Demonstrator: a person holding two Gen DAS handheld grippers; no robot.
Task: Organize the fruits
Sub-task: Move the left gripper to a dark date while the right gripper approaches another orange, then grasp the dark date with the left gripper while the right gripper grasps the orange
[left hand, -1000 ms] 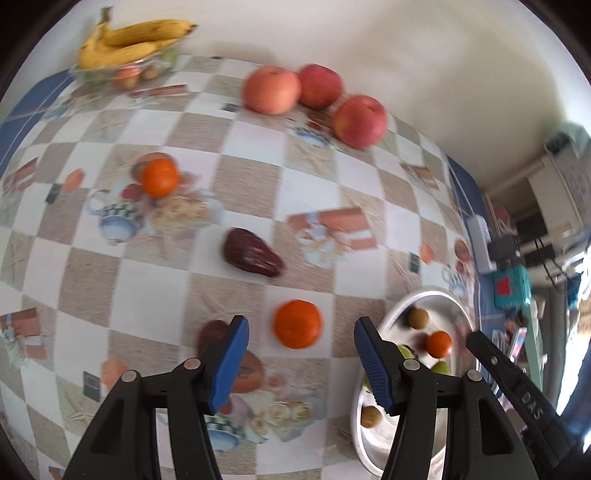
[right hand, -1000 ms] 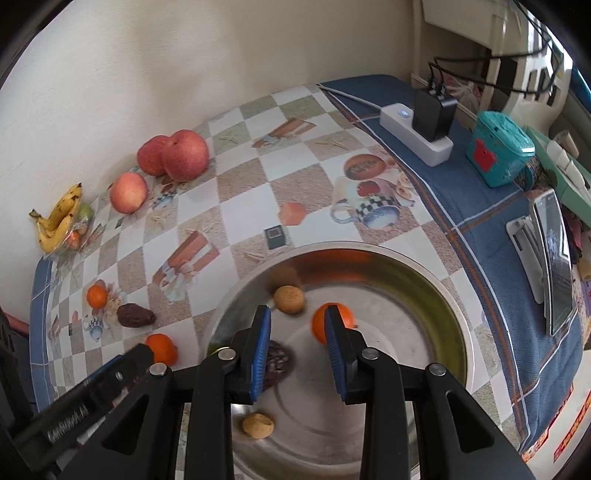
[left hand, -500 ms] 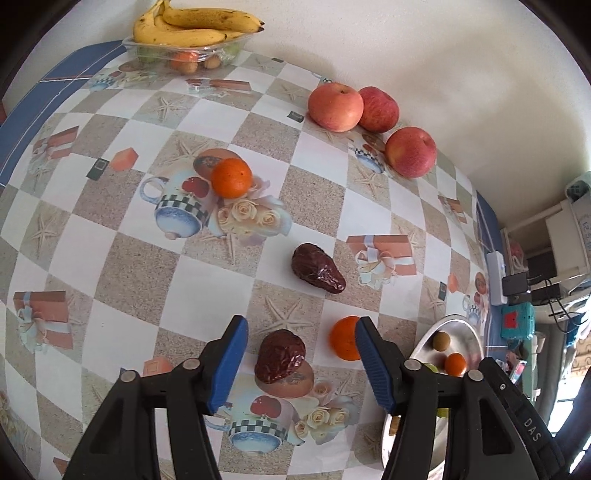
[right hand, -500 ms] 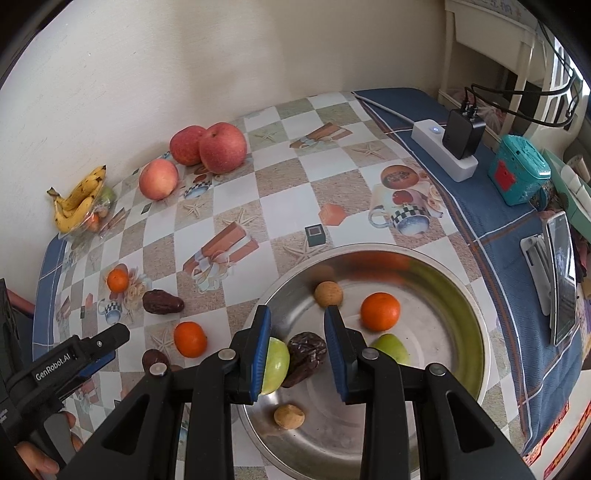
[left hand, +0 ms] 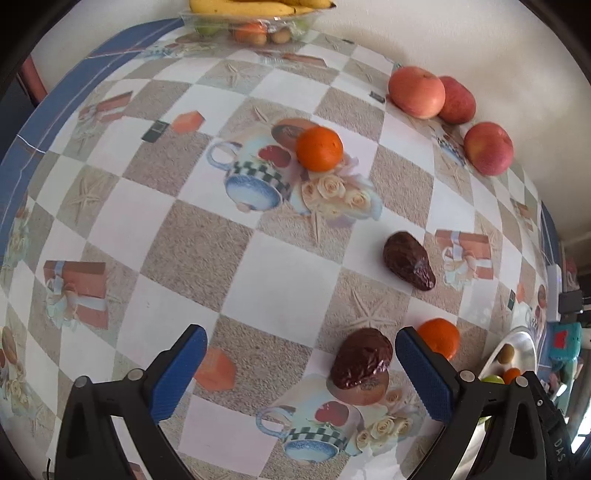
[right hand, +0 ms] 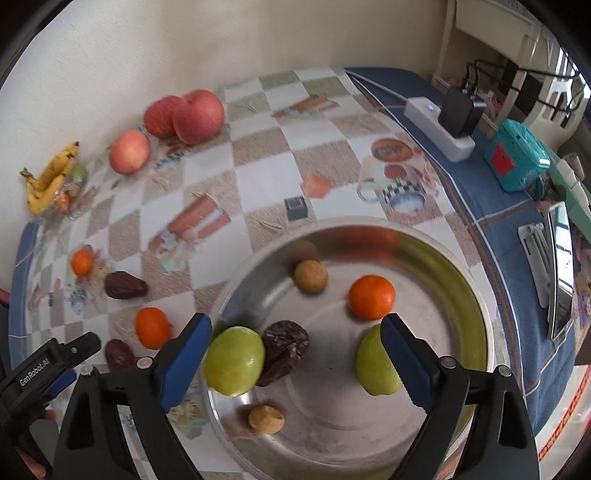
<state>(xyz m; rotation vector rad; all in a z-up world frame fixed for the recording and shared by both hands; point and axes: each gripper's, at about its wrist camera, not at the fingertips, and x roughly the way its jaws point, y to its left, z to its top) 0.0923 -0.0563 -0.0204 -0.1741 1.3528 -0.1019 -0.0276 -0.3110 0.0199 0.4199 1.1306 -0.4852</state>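
Note:
My left gripper [left hand: 301, 373] is open and empty above the checked tablecloth. A dark red date [left hand: 361, 359] lies between its fingers, close to the right one. A tangerine [left hand: 439, 338] lies just past that finger. A second date [left hand: 408, 260] and another tangerine [left hand: 319, 148] lie farther off. My right gripper [right hand: 295, 356] is open and empty over the steel bowl [right hand: 476, 295]. The bowl holds two green fruits [right hand: 234, 360], a dark date [right hand: 286, 345], a tangerine [right hand: 372, 297] and two small brown fruits [right hand: 310, 276].
Three apples [left hand: 417, 92] sit along the far wall. A clear tray with bananas [left hand: 258, 7] stands at the far corner. A power strip [right hand: 439, 127], a teal box [right hand: 517, 160] and a phone stand [right hand: 539, 258] lie on the blue cloth right of the bowl.
My left gripper moved left and lower, from the tangerine to the near date. My right gripper opened wide and let a dark date go into the bowl, then drew back.

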